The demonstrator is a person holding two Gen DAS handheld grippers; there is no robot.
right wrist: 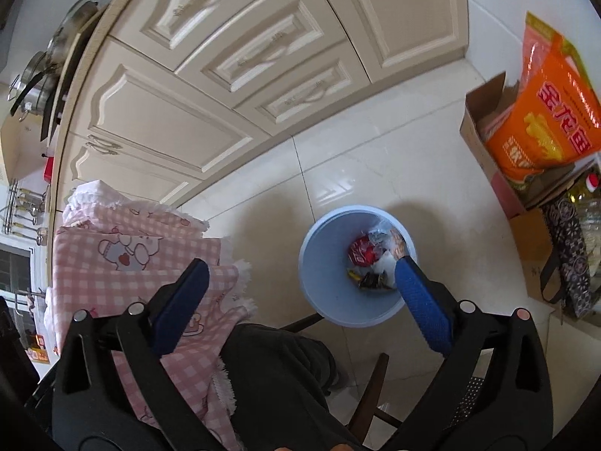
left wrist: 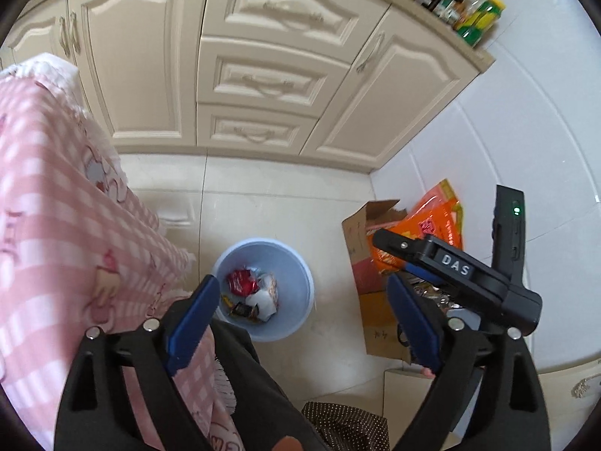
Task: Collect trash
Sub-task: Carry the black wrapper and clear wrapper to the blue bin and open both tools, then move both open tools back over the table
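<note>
Trash already sits in the light blue bin on the floor: a red wrapper, white crumpled paper, small dark packets. Judging by that, much of the collecting looks done; no loose trash shows on the floor tiles or the pink checked tablecloth, though the tabletop itself is out of view. Your left gripper is spread wide, holding nothing, with the bin below and between its fingers. Your right gripper is equally wide and empty; its right finger overlaps the bin's near rim in view, well above it.
</note>
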